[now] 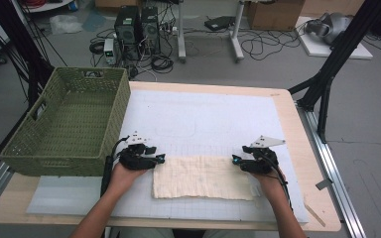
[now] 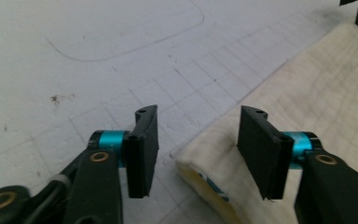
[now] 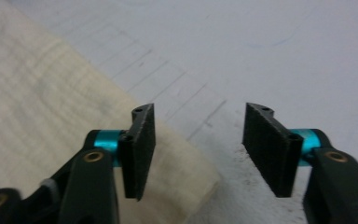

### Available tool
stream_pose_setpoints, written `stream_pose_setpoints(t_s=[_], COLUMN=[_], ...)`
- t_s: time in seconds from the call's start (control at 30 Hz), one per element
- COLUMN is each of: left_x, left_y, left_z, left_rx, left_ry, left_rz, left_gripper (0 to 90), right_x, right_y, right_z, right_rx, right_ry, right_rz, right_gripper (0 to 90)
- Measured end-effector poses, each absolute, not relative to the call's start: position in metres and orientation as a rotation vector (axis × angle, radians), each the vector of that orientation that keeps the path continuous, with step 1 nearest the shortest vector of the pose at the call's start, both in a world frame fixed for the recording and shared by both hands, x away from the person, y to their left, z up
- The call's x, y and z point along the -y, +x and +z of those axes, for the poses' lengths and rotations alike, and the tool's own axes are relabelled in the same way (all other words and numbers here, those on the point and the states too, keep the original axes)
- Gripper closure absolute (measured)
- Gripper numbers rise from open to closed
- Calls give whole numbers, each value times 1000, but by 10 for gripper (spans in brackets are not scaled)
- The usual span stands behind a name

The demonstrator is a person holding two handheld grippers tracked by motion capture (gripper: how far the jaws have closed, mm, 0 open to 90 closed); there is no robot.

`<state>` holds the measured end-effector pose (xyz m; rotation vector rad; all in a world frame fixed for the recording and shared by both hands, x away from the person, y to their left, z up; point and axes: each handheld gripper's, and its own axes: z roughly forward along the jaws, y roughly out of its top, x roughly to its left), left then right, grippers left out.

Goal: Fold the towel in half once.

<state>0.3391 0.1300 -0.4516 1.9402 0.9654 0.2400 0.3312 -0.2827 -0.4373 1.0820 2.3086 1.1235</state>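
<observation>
**Both grippers poised at the far corners of the folded cloth**

The cream, waffle-textured folded cloth (image 1: pixel 202 177) lies flat on the white gridded mat (image 1: pixel 203 119), toward the near edge and roughly midway across the table. It is a long rectangle, already doubled over by the look of its thick left end, where the left gripper view shows a rolled fold with a strip of yellow and blue inside (image 2: pixel 205 186).

The left gripper (image 1: pixel 159 158) sits at the cloth's far-left corner with its jaws spread wide and nothing between them; in its own view the corner lies just ahead of and between the pads. The right gripper (image 1: pixel 236 160) mirrors it at the far-right corner, likewise wide and empty, with the cloth's edge passing under its left pad (image 3: pixel 140 149) and bare mat beneath the other.

Judging from this, the step in hand is the approach to a two-corner pinch, probably for another fold or a lift. The next move would call for lowering both sets of jaws over the corners and closing on every layer at once, since the thick fold could slip out of a shallow bite.

There is ample bare mat beyond the cloth for a fold away from the person. The green woven basket (image 1: pixel 64 124) stands at the left, close beside the left hand (image 1: pixel 124 174), and looks empty.
</observation>
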Motion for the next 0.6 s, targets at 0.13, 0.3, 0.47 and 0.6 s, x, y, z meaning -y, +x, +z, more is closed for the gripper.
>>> stream_pose_setpoints(t_s=[0.13,0.3,0.47,0.6], left_x=[-127,-124,-133,-134], left_y=[337,334,335,339], left_z=[-452,-451,-447,-438], left_rx=[-920,-900,-953,-952], left_ry=[2004,2030,1937,1883], left_rz=[241,254,334,383], left_gripper=[648,856,865,865], right_x=[282,286,288,282], right_y=[334,324,314,307], right_z=[-446,-446,-442,-435], right_rx=[-2393,-2425,-2427,-2359], right_ry=[1093,1076,1049,988], right_rz=[1080,1113,1110,1093], right_gripper=[584,784,859,861])
